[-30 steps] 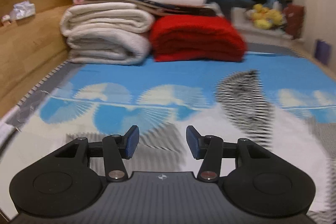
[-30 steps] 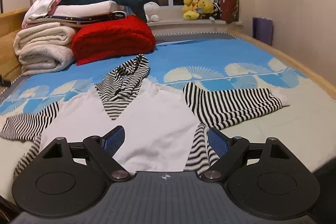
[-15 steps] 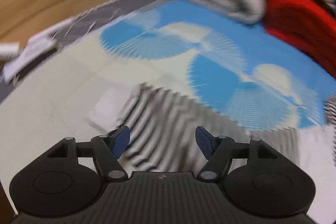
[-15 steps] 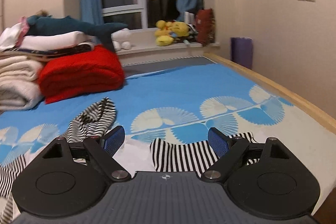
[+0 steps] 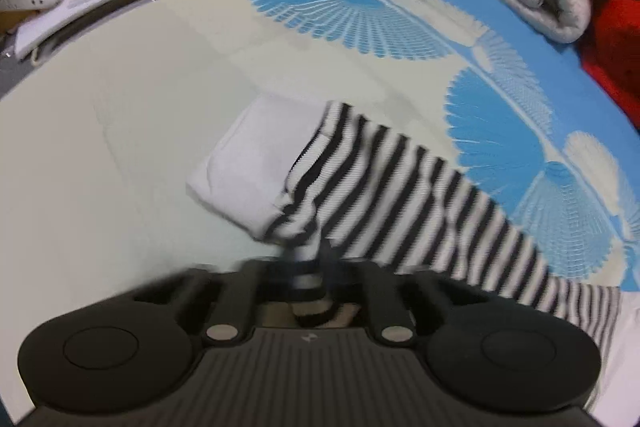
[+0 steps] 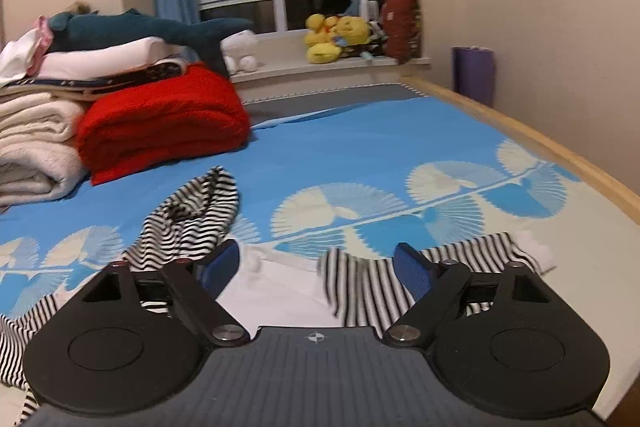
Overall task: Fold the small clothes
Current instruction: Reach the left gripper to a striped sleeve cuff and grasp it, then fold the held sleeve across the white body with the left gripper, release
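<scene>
**Left sleeve pinched for the first fold**

The left gripper [image 5: 306, 269] was closed on the striped sleeve [image 5: 384, 195] of the small hooded top, a bunch of cloth squeezed between its fingers just behind the white cuff [image 5: 248, 171]. Gripping near the sleeve end made sense: from there the whole sleeve could be carried across the body in one move (my reading, not something shown). The view was blurred, so how much cloth was caught is hard to tell.

The right gripper [image 6: 316, 267] hung wide open and held nothing, low over the white body [image 6: 280, 299] of the top, between the striped hood [image 6: 192, 215] and the other sleeve [image 6: 472, 259].

The top lay spread flat on the bed [image 6: 360, 155], toward its near edge, leaving room to fold; the red blanket [image 6: 160, 127] and cream blankets [image 6: 32, 147] were stacked at the far left corner, well apart from it.
</scene>
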Tool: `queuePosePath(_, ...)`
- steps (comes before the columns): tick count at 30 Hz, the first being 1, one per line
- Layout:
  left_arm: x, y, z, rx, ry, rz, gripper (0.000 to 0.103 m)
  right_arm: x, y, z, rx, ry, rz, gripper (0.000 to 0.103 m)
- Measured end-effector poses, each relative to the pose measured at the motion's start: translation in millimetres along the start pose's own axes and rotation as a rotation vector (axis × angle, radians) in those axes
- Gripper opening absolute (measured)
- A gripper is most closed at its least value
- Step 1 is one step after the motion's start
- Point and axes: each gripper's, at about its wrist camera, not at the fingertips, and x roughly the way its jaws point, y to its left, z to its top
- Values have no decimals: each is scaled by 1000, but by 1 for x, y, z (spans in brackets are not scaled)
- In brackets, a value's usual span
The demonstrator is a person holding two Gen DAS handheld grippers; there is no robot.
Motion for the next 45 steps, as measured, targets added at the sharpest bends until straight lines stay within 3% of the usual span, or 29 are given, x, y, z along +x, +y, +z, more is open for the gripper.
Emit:
queuePosePath(5,-17,-13,-2,-7,-44,-5,5,17,13,15,-32,21,78,56)
queuePosePath(11,-58,-55,1,27,-123,-64,5,40,44,33,-75,20,187,56)
queuePosePath(17,-110,-126,-9,147,-186,-198,5,76,80,39,-138,26,330,56)
queuePosePath(22,-165,-208,-53,383,-281,-329,5,105,77,23,-91,39,392,51)
queuePosePath(24,-186,-237,-77,443,-270,-438,4,118,72,20,-40,119,320,46)
queuePosePath(27,-216,-278,-115,560,-159,-693,6,131,54,28,34,147,312,45)
queuePosePath(30,-233,-311,-146,799,45,-999,22,135,35,37,24,118,241,46)
queuePosePath(31,-233,-312,-146,820,31,-1010,25,136,27,38,47,114,220,46)
queuePosePath(33,-220,-312,-133,744,9,-920,28,139,11,35,100,141,204,46)
queuePosePath(36,-184,-305,-103,547,53,-747,28,145,-1,28,149,187,197,46)
queuePosePath(38,-162,-301,-87,507,56,-583,28,153,2,22,168,231,214,46)
queuePosePath(40,-146,-302,-82,515,76,-473,28,163,13,14,180,312,254,46)
queuePosePath(43,-135,-295,-83,521,114,-470,28,176,30,-6,205,471,279,45)
queuePosePath(45,-133,-292,-84,530,120,-477,28,184,35,-24,184,578,218,46)
